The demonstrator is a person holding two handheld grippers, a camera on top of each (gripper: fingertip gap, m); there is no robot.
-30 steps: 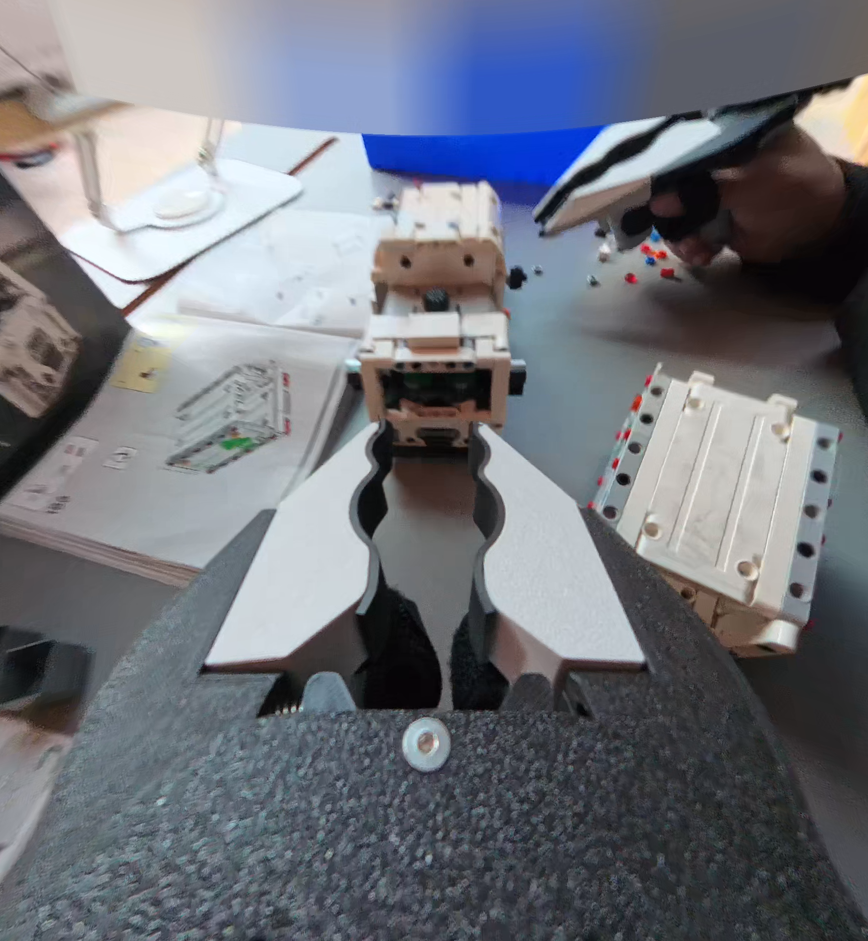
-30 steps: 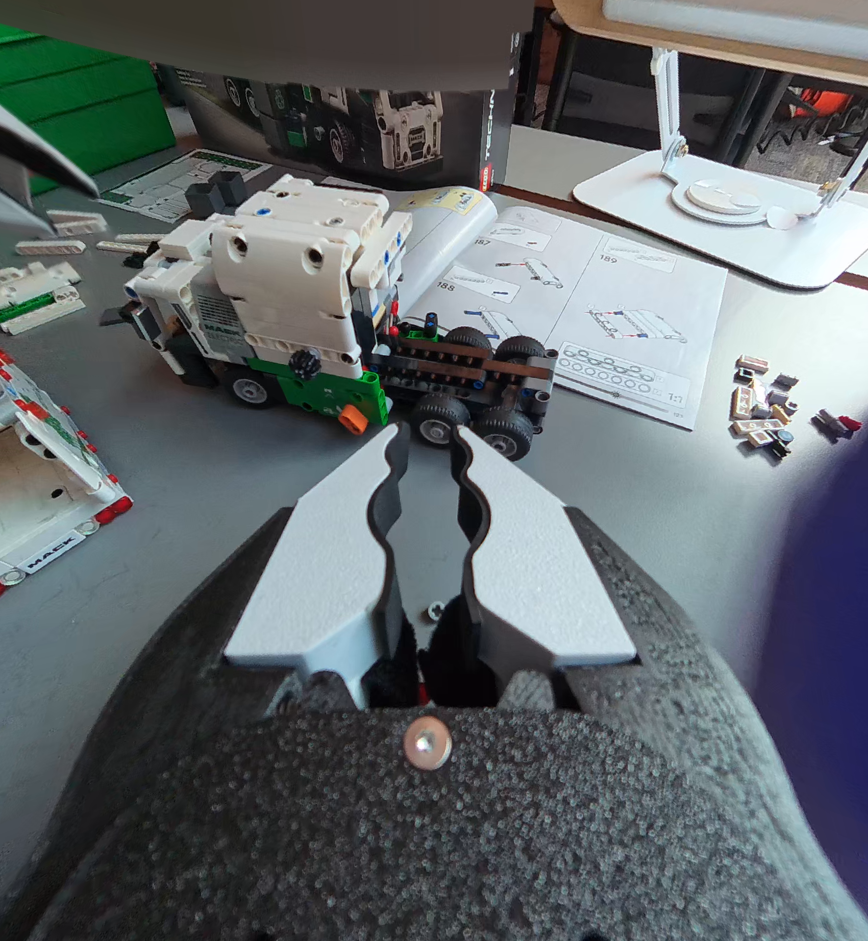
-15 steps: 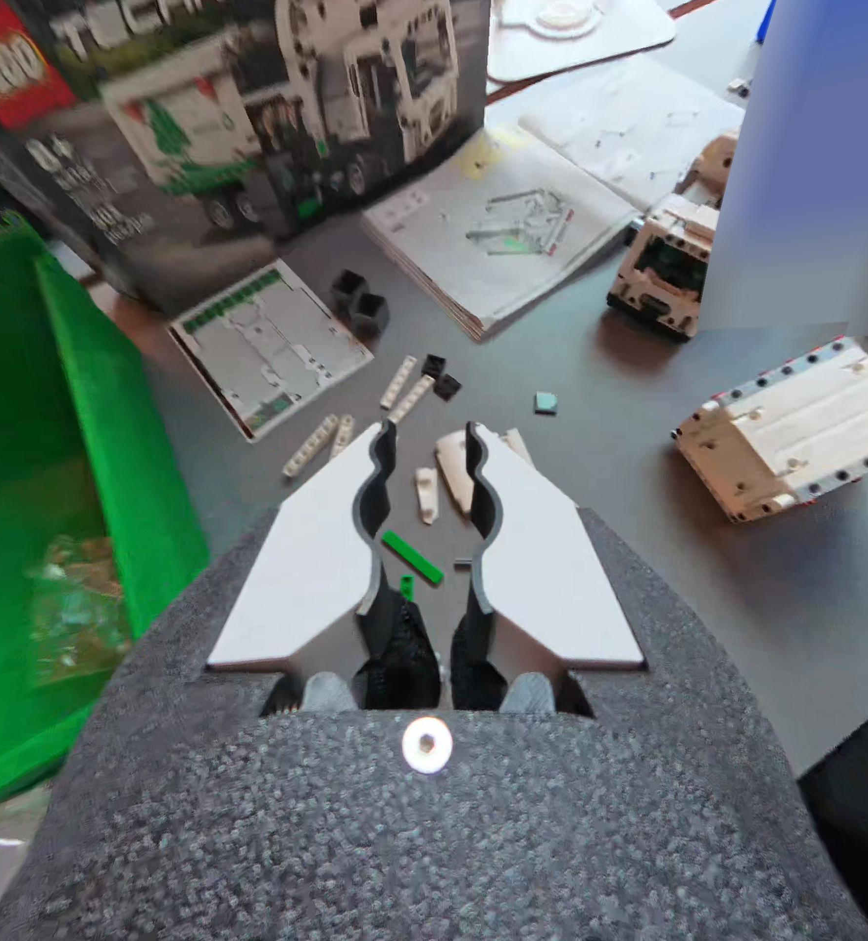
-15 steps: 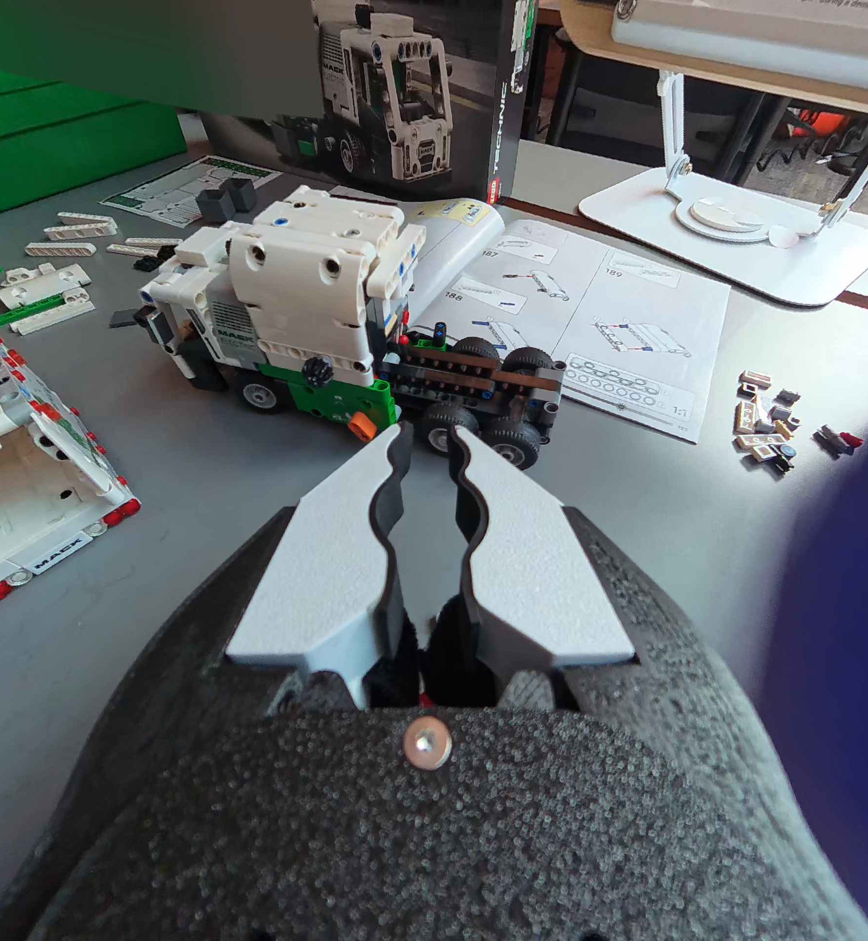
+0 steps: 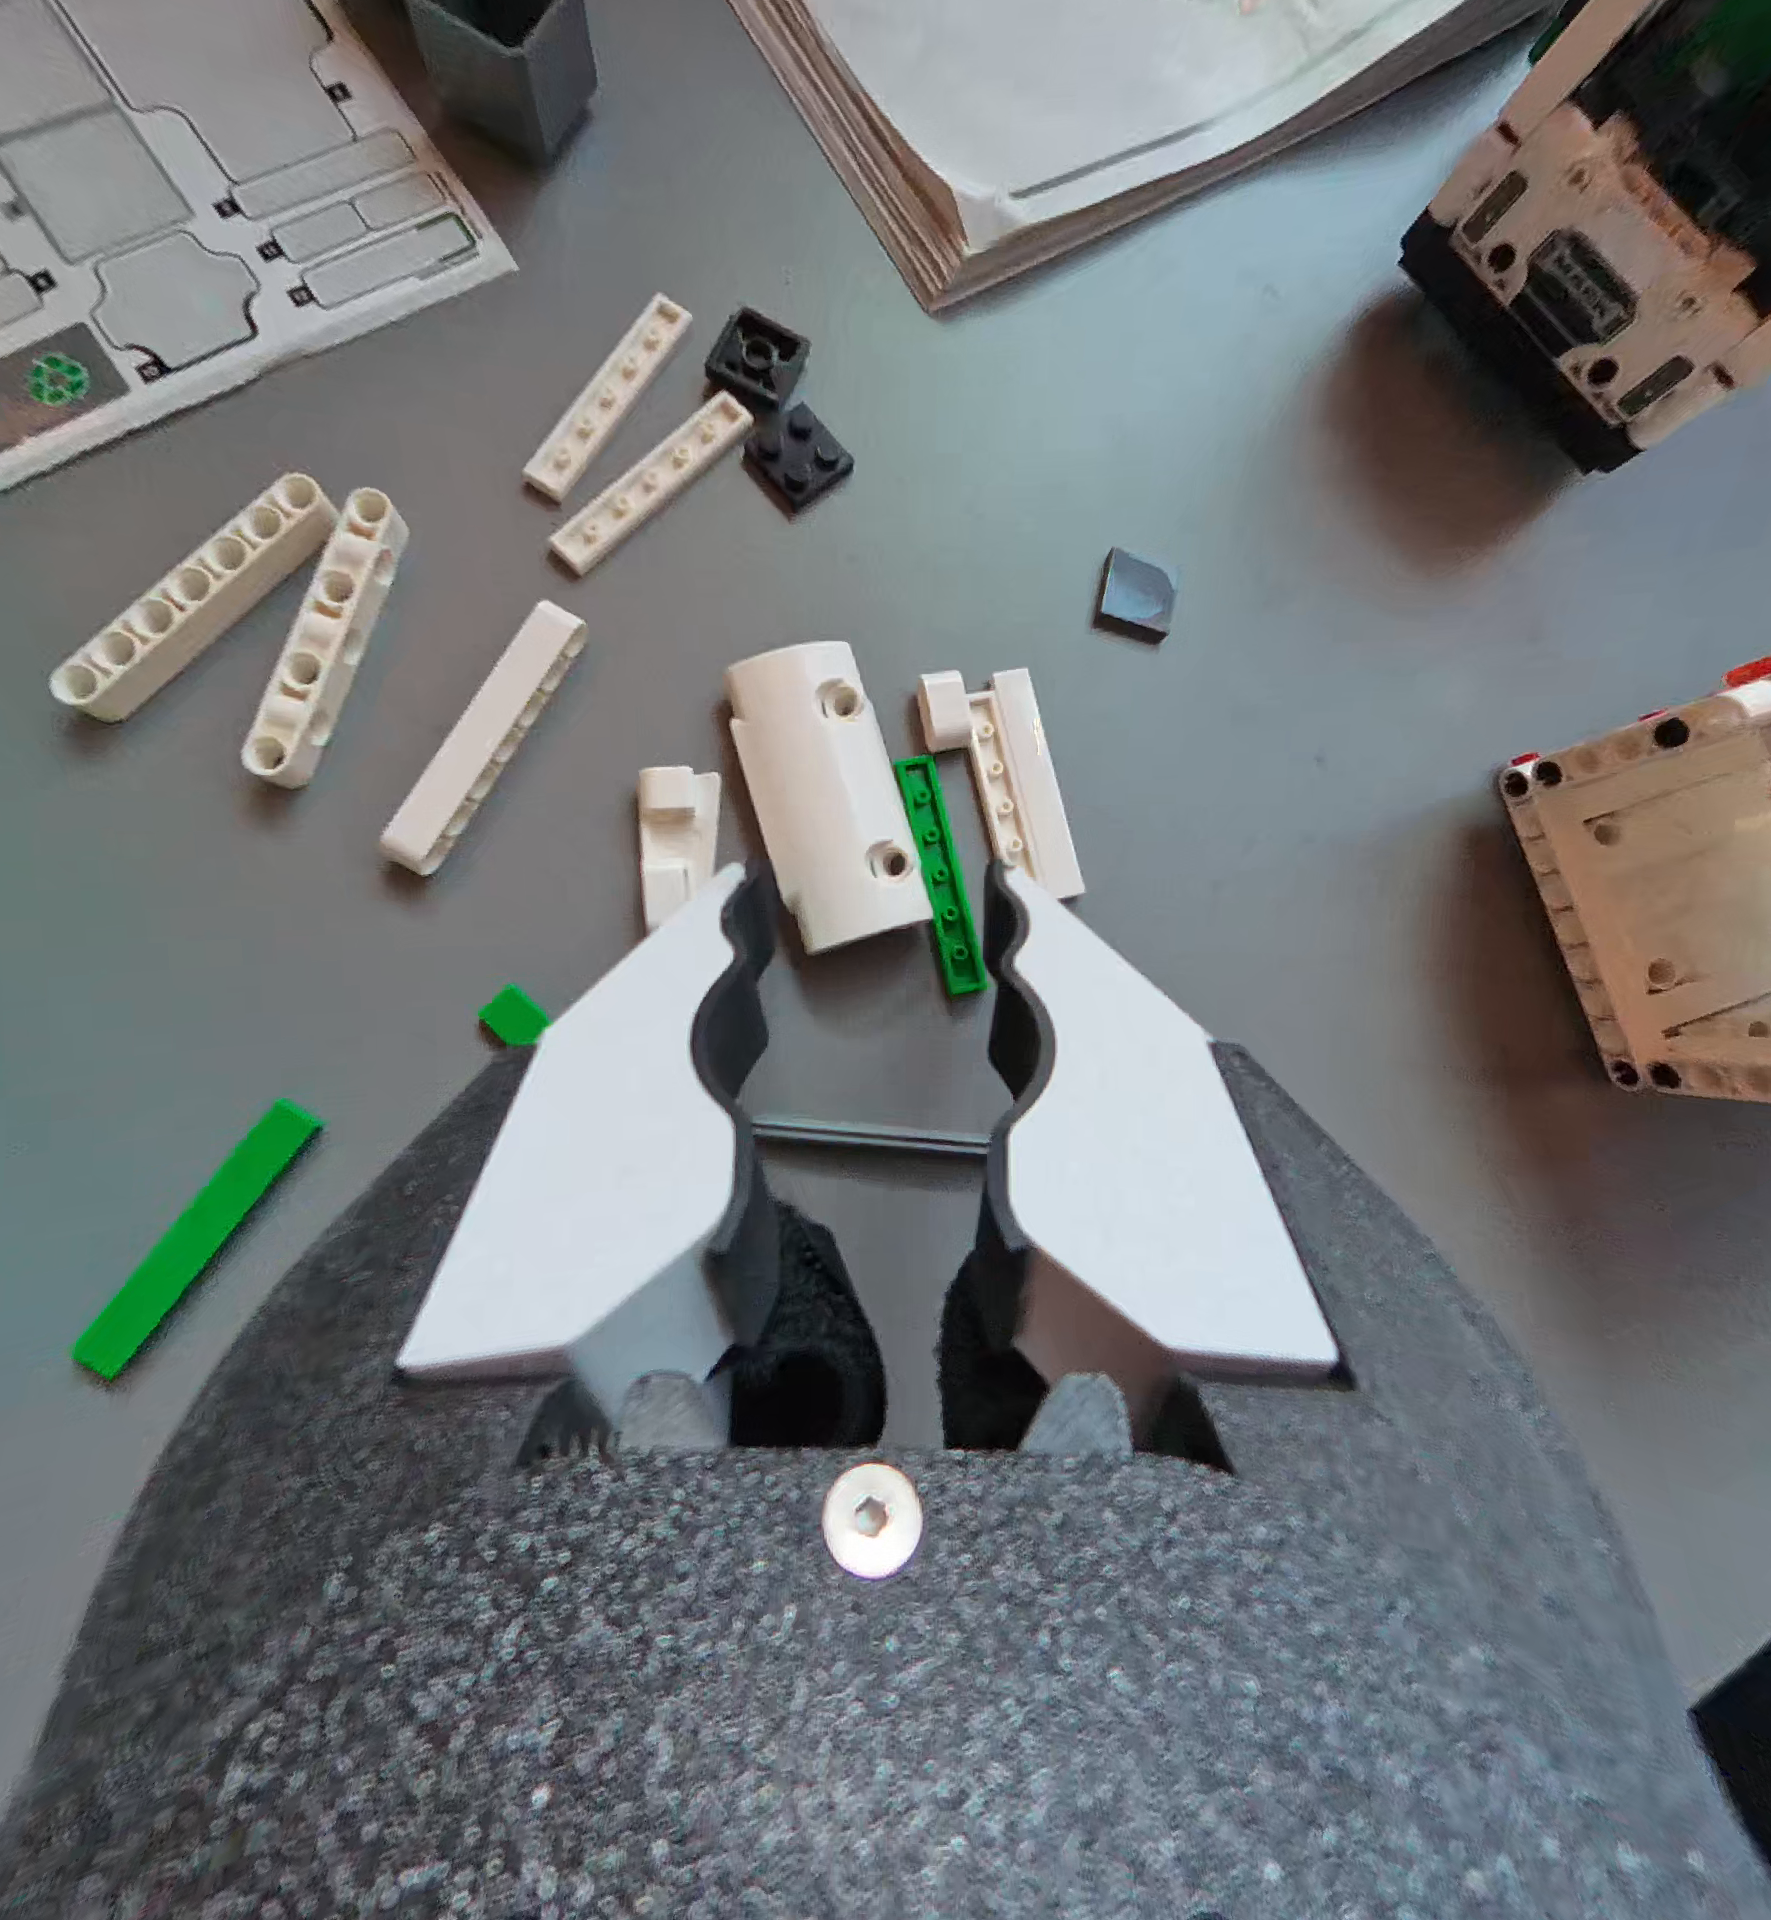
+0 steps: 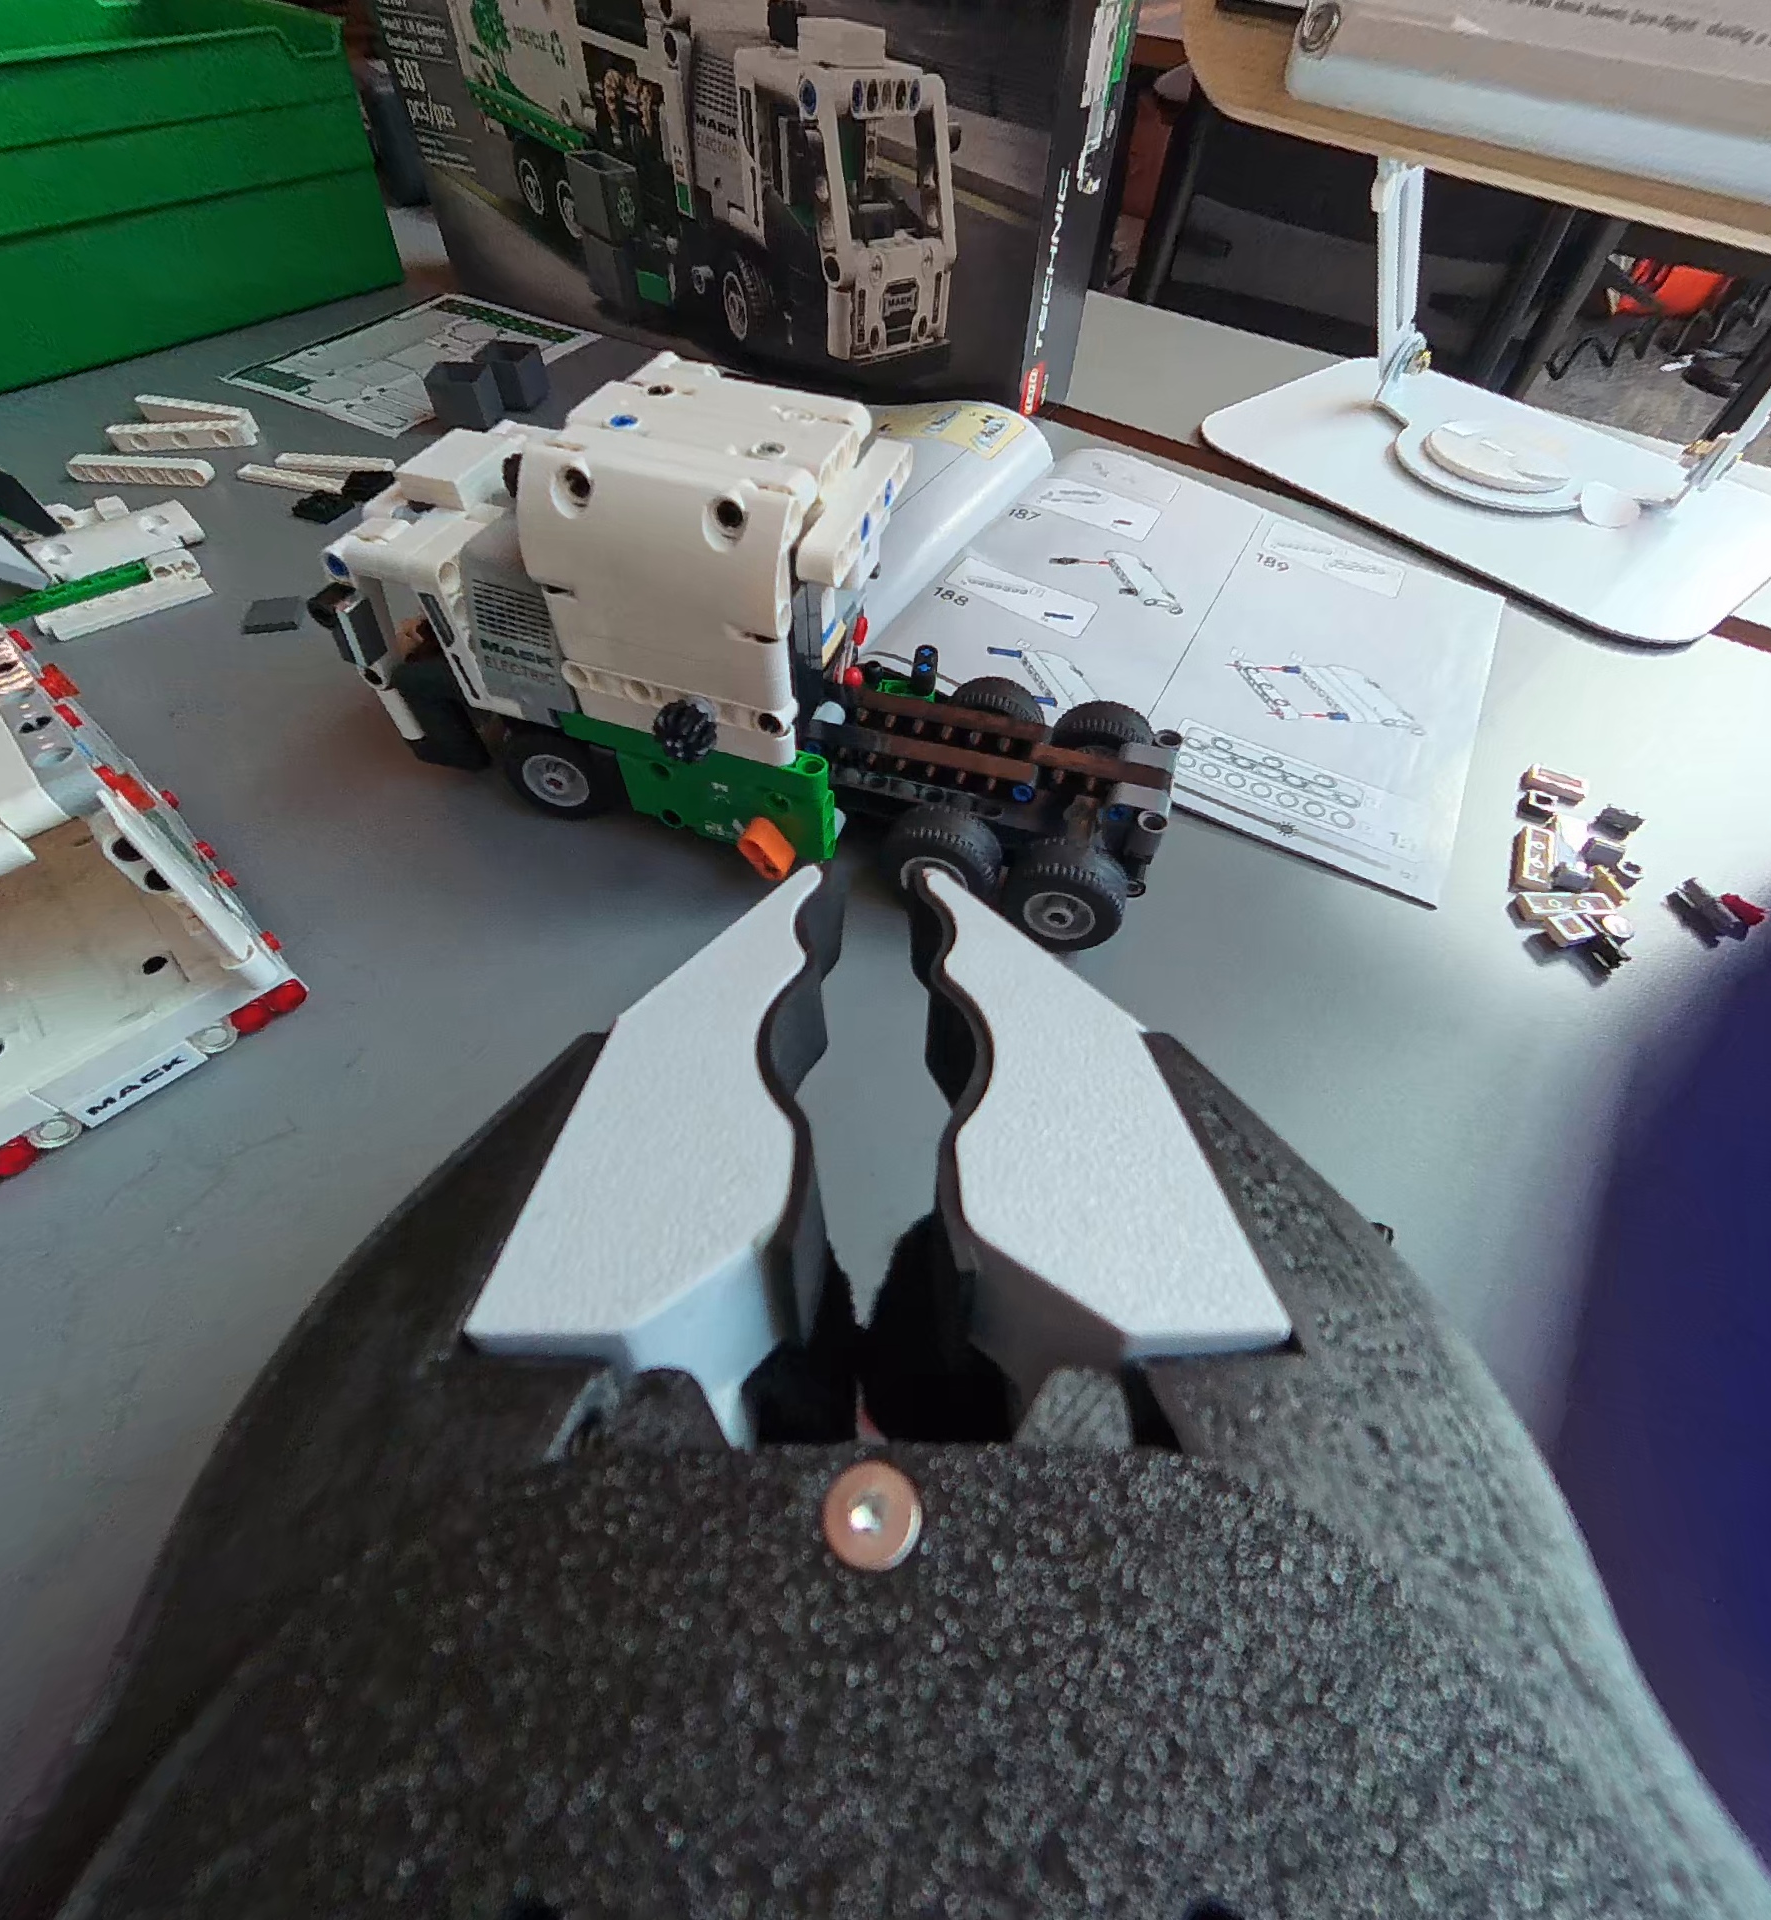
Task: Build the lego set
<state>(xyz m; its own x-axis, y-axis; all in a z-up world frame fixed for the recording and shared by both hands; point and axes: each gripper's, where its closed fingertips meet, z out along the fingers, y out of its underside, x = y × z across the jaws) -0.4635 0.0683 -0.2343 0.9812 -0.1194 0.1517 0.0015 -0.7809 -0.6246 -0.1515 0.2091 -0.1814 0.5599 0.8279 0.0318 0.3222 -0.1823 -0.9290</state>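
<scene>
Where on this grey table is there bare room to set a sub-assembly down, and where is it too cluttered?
Bare grey tabletop lies ahead of the right gripper, between the white-and-green truck model and the heap of small tan and grey pieces. Another patch lies between the truck and the white panelled body section. Crowded: under the open left gripper, among white beams and the curved white panel.

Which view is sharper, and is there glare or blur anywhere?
Left wrist view: loose parts crisp, the truck cab at top right smeared. Right wrist view: sharp overall, bright glare on the table near the small parts pile; wide-angle bending in both.
</scene>
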